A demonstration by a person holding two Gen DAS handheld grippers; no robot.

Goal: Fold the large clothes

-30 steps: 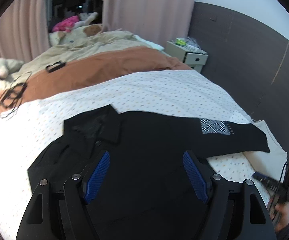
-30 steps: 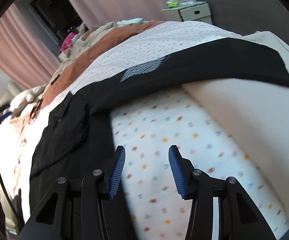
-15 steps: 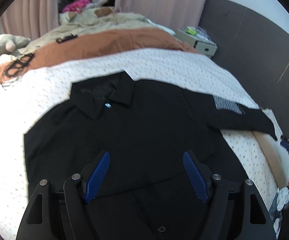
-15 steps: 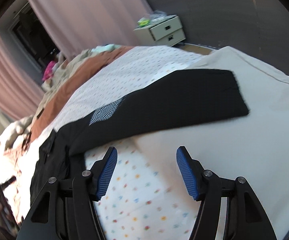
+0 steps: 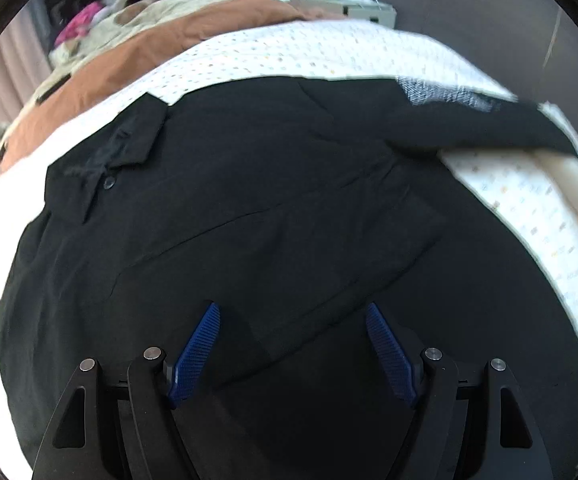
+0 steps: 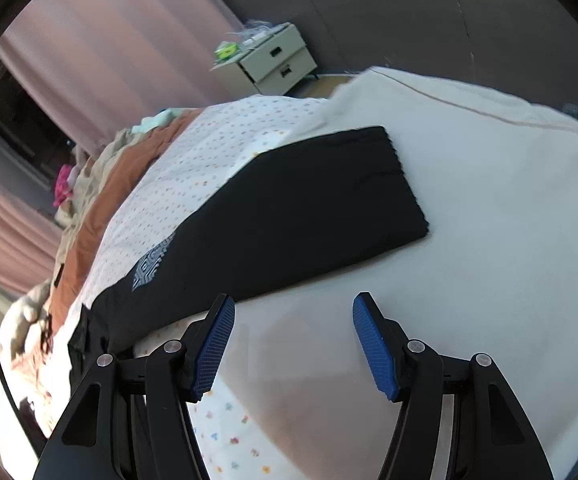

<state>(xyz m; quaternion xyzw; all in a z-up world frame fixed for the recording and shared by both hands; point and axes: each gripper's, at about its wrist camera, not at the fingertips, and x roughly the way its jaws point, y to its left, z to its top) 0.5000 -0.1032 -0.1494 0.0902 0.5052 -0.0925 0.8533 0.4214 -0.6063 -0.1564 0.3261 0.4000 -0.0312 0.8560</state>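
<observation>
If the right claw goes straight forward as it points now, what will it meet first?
Probably the bare cream bedding, just beside the black shirt sleeve. The open right claw holds nothing; depth is unclear.

The left tool (image 5: pixel 293 344) hovers over the black shirt (image 5: pixel 249 200) with its blue pads (image 5: pixel 197 352) wide apart, gripping nothing. The shirt lies spread flat on the dotted sheet (image 5: pixel 289 52). Its collar (image 5: pixel 105 160) points upper left; one sleeve (image 5: pixel 481 128), bearing a patterned patch (image 5: pixel 437 92), extends right. A brown blanket (image 5: pixel 149 52) lies beyond.
</observation>
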